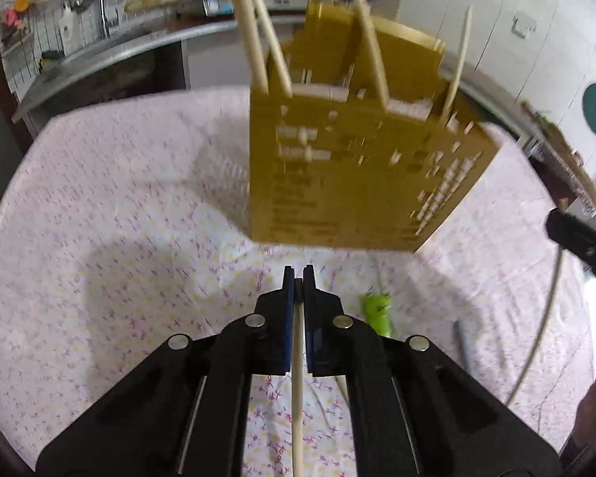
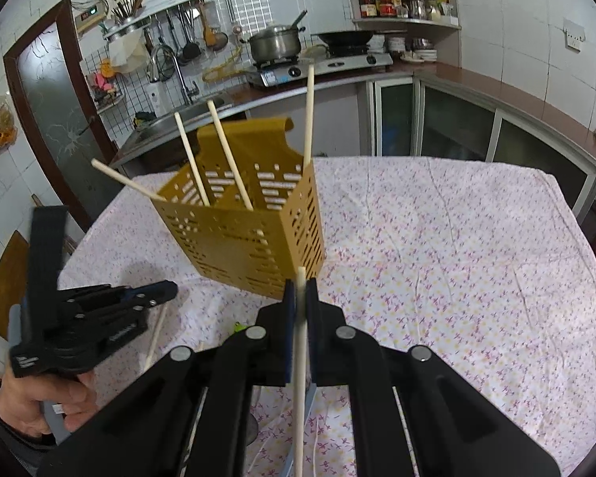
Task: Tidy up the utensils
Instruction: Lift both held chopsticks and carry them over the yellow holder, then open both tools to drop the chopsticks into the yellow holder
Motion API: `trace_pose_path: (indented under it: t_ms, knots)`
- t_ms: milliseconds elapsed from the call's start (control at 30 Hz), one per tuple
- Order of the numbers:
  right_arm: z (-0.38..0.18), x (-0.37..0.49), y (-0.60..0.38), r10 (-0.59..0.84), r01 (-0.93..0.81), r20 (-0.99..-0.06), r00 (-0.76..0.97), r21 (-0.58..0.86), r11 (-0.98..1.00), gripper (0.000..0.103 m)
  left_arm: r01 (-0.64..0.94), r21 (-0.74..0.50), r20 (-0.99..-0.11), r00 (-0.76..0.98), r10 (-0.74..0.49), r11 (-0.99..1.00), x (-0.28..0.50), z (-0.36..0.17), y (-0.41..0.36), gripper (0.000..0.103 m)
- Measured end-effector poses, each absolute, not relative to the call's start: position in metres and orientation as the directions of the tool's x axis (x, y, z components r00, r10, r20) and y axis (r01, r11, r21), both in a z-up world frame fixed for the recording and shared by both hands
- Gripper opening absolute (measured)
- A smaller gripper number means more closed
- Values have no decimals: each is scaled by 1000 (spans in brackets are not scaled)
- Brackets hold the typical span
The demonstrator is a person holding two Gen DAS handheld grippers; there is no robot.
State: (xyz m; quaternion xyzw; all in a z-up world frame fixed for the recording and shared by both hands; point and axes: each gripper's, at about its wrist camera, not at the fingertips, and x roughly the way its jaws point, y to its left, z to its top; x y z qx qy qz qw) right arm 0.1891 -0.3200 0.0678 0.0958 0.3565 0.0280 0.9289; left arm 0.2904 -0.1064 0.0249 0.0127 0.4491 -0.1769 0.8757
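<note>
In the left wrist view, the left gripper (image 1: 298, 274) is clamped on a pale wooden chopstick (image 1: 297, 377) that runs back between its blue pads toward the camera, its tip just reaching the fingertips. Straight ahead of the tips stands the yellow perforated utensil holder (image 1: 337, 167) on the floral tablecloth (image 1: 119, 238), with four more chopsticks (image 1: 254, 39) leaning out of its top. Just right of the jaws lies a green-handled utensil (image 1: 377, 312), and farther right a grey one (image 1: 463, 346) rests on the cloth; what kind they are is too blurred to tell. At the far right edge the right gripper (image 1: 556, 222) comes into view, with a thin pale stick below it. In the right wrist view, the right gripper (image 2: 301, 284) is closed on another chopstick (image 2: 300, 357), whose end pokes up just past the fingertips. The holder (image 2: 250, 238) sits directly beyond the tips, slightly left, four chopsticks (image 2: 230, 159) fanning from it. Low and to the left, a hand (image 2: 39, 405) holds the left gripper (image 2: 171, 290), its chopstick (image 2: 155, 338) slanting down below the closed jaws above the tablecloth (image 2: 457, 238).
</note>
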Motion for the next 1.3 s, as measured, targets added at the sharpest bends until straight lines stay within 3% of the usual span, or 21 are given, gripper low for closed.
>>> trace_pose_path:
  t_ms: [300,933,1300]
  knots:
    - [90,177,-324,115,6,-618,778,191,981,6,329,-134,-708,628,-323,935,261,66,-92,3]
    - [191,157,-312,85,-34,-436,896,124,992,6,352,-83,-498,796,-345,932,236,174,-87,2]
    - [250,197,-308,52,-22,-337,940,93,995,6,398,-55,-297,869,-396,916,269,267,-108,2]
